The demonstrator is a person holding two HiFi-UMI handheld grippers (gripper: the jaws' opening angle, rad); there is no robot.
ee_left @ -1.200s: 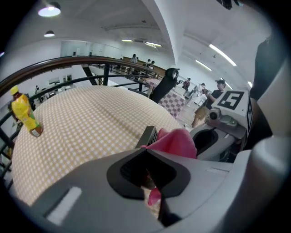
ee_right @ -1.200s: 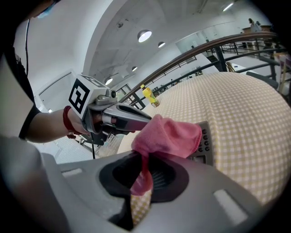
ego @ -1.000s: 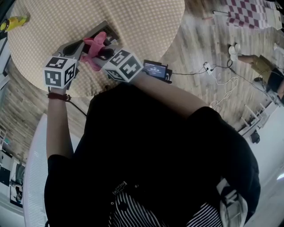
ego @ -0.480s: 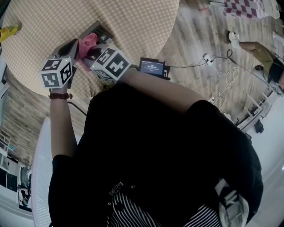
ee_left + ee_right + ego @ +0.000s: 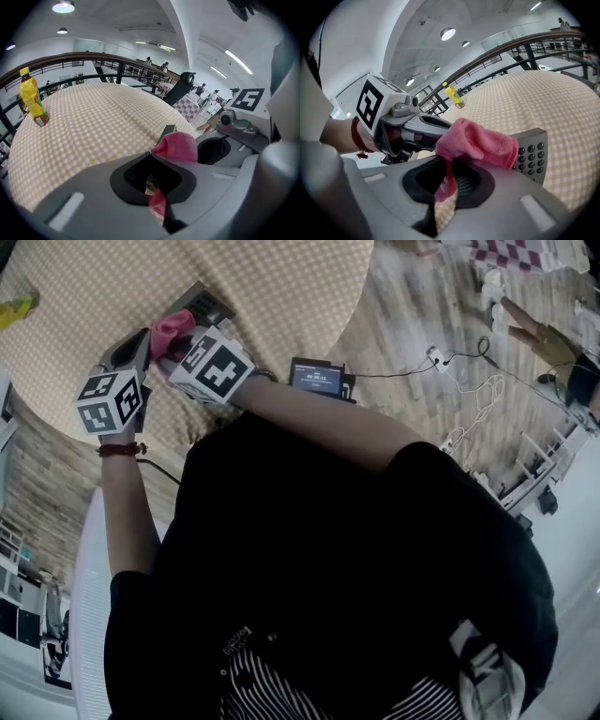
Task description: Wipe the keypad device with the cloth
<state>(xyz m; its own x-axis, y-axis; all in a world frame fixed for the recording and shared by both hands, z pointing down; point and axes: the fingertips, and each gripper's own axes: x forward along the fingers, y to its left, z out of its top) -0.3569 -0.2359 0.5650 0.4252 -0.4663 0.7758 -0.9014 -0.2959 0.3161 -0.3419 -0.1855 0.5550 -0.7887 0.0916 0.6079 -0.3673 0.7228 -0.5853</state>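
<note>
The right tool point(image 5: 449, 180) is clenched on a pink cloth point(image 5: 480, 143), which is draped over the keypad device point(image 5: 533, 152) directly ahead of it. The device's long axis runs left to the left tool point(image 5: 157, 190), which seems clamped on its end. Both sit above the checked surface point(image 5: 567, 98).

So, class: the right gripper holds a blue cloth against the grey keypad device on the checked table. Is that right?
Not quite: the cloth is pink, not blue. The right gripper view shows the right gripper shut on it, with the cloth lying against the grey keypad device on the checked table.
</note>
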